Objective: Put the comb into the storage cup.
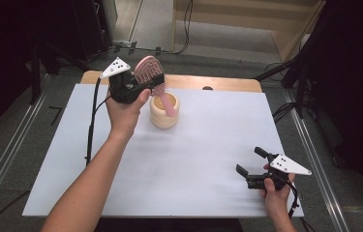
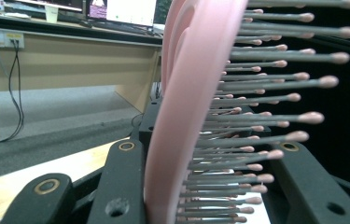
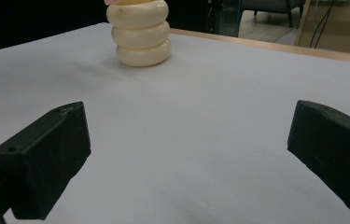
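At the far left of the white-covered surface (image 1: 169, 164), the left gripper (image 1: 143, 79) is clenched on the head of a pink plastic hairbrush (image 1: 150, 72) with grey, pink-tipped bristles. In the left gripper view the two black jaws stand on either side of the brush head (image 2: 186, 116), one against its smooth pink back and the other on the bristle side, with the bristles pointing to the right of that view. From the high view the brush is held tilted above a cream-coloured ribbed cup shaped like three stacked rings (image 1: 164, 111), and the pink handle slants down into the cup's open mouth; whether the handle touches the bottom cannot be told. The cup stands upright on the surface, just to the right of the left hand (image 1: 123, 113), which wraps the gripper body from below. A black cable trails from that gripper down along the left edge of the white cover. At the near right corner, well apart from the cup, the right hand (image 1: 277, 193) holds the right gripper (image 1: 250, 162) low over the surface with its jaws released and spread wide, nothing between them. In the right gripper view the jaws frame bare white surface, and the cup (image 3: 140, 35) stands far off at the upper left, between them and the wooden far edge.
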A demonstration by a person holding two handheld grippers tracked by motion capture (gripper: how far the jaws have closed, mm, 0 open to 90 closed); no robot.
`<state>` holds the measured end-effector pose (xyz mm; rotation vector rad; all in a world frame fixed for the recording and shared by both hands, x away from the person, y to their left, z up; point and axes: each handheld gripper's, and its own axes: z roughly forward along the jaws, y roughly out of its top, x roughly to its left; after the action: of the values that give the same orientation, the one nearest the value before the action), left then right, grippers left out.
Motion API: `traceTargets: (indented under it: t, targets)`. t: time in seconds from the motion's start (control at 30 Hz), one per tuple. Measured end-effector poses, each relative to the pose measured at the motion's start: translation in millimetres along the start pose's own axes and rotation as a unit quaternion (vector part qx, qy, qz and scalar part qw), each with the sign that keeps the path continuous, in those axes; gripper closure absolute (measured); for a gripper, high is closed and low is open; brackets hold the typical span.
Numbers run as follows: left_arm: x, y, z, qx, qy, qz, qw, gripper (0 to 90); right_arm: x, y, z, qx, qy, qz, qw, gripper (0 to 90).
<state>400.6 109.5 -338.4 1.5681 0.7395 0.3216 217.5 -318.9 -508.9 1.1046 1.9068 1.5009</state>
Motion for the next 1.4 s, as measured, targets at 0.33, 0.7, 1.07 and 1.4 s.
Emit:
traceTargets:
  t: [0.33,0.7,1.07,1.4]
  targets:
    - [4.1,7.0,3.6,-0.005,0.008,0.000,1.0000,63.0,-0.4,-0.1,-0.3,-0.001,0.001,-0.002,1.0000,0.0]
    - [11.2,10.7,7.6,-0.008,0.021,0.001,0.9997,63.0,-0.5,-0.2,-0.4,-0.002,0.002,-0.001,1.0000,0.0]
    - [18.9,10.4,12.1,-0.013,0.037,-0.001,0.9992,63.0,-0.4,-0.3,-0.4,-0.002,0.002,-0.002,1.0000,0.0]
    - [21.8,4.4,21.0,-0.006,0.057,0.015,0.9982,62.9,-0.5,-0.4,-0.6,-0.003,0.003,-0.001,1.0000,0.0]
